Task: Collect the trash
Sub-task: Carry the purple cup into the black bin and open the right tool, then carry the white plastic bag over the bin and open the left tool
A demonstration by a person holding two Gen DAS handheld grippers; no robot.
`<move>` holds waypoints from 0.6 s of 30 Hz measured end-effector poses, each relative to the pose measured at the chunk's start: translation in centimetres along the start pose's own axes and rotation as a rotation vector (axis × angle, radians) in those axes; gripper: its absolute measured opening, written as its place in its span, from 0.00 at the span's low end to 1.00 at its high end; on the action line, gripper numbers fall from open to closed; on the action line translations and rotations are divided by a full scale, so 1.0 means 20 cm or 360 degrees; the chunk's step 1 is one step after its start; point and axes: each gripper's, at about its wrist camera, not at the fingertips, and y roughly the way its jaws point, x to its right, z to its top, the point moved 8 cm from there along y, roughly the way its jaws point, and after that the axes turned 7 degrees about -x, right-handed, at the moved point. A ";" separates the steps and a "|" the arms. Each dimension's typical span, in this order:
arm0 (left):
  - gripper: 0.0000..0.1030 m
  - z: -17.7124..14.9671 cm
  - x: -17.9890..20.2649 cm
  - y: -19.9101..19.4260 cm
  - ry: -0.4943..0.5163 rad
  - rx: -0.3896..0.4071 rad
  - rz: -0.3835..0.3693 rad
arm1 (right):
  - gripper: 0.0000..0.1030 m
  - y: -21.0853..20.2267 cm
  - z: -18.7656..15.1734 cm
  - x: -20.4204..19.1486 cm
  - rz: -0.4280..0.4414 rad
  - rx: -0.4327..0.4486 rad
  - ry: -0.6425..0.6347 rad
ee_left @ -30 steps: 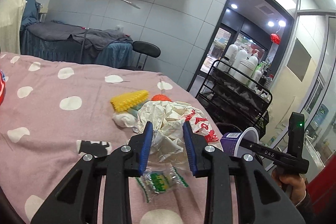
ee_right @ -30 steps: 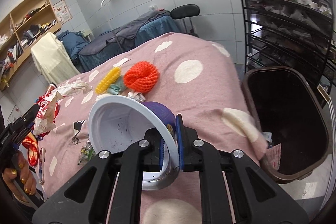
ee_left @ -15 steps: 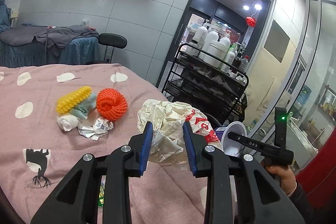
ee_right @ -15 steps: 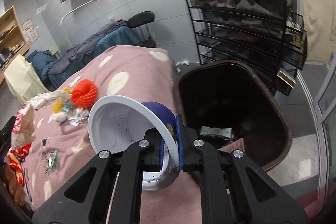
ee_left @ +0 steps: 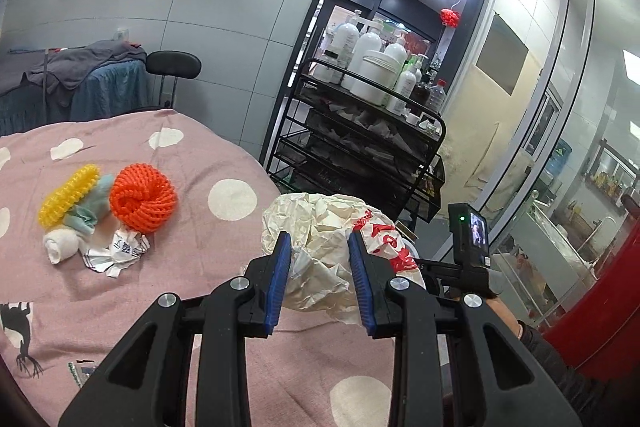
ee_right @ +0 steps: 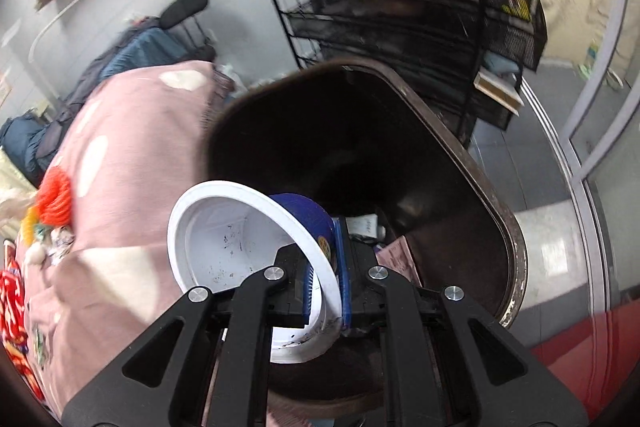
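Note:
My left gripper [ee_left: 320,267] is shut on a crumpled cream paper bag with red print [ee_left: 336,239], held above the pink spotted bedcover [ee_left: 200,155]. My right gripper [ee_right: 326,267] is shut on the rim of a white and blue paper cup [ee_right: 236,247], held over the open dark brown trash bin [ee_right: 360,131], which has some paper at its bottom. An orange net ball [ee_left: 143,197], a yellow net sleeve [ee_left: 66,195], a white tissue roll [ee_left: 60,247] and a crumpled wrapper [ee_left: 120,251] lie on the bedcover at left.
A black wire cart with white bottles [ee_left: 368,131] stands behind the bin, beside the bed edge. A black stool [ee_left: 173,65] and a blue-draped bed [ee_left: 72,87] stand at the back wall. A red surface [ee_left: 600,299] is at the right.
Both grippers swung right toward the bed edge. The right gripper carried the cup from above the bedcover to over the bin opening. The left gripper lifted the paper bag along.

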 end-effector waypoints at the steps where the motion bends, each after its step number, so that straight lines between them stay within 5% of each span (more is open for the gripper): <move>1: 0.29 0.01 0.02 0.02 0.0009 -0.0005 -0.0003 | 0.11 0.03 0.00 0.02 -0.0015 -0.0031 0.0010; 5: 0.29 0.02 0.07 0.09 0.0036 -0.0038 -0.0029 | 0.12 0.11 0.00 0.06 -0.0072 -0.0149 0.0043; 7: 0.29 0.02 0.09 0.11 0.0045 -0.0053 -0.0036 | 0.24 0.12 -0.02 0.06 -0.0091 -0.0167 0.0032; 9: 0.29 0.01 0.11 0.14 0.0050 -0.0071 -0.0043 | 0.55 0.11 -0.04 0.07 -0.0078 -0.0160 0.0046; 18: 0.29 0.02 0.24 0.26 0.0112 -0.0137 -0.0109 | 0.60 -0.10 -0.10 0.07 -0.0032 0.0048 0.0046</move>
